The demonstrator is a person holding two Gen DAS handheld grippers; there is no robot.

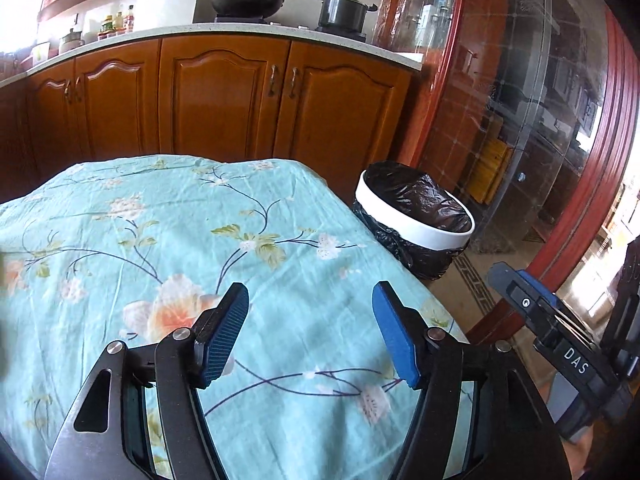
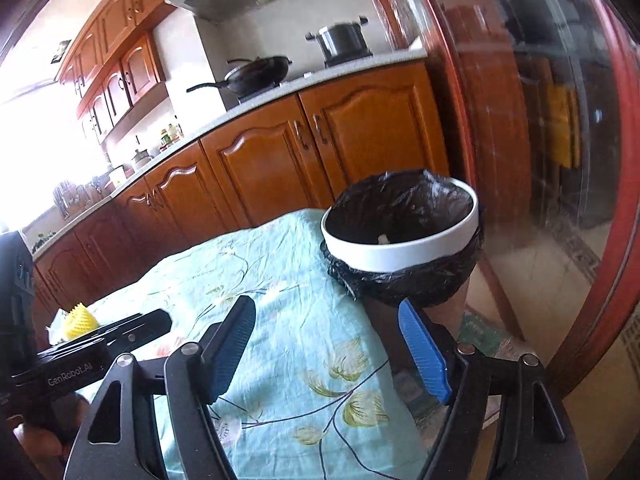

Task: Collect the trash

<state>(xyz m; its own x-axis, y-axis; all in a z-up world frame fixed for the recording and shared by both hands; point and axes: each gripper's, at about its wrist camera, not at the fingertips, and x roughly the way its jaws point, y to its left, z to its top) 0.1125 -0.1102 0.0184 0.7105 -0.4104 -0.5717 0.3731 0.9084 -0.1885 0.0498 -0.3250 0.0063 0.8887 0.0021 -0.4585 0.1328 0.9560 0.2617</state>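
Yellow foam mesh [image 2: 81, 317], the one scrap we can see, lies at the bench's [image 2: 304, 320] far left edge, well apart from the bin [image 2: 400, 256]; we judge it light, soft and springy, best pinched across its ridged top. Only the right view shows it and a white bit inside the bin. Both our tongs, left [image 1: 311, 330] and right [image 2: 336, 350], stand spread and empty.
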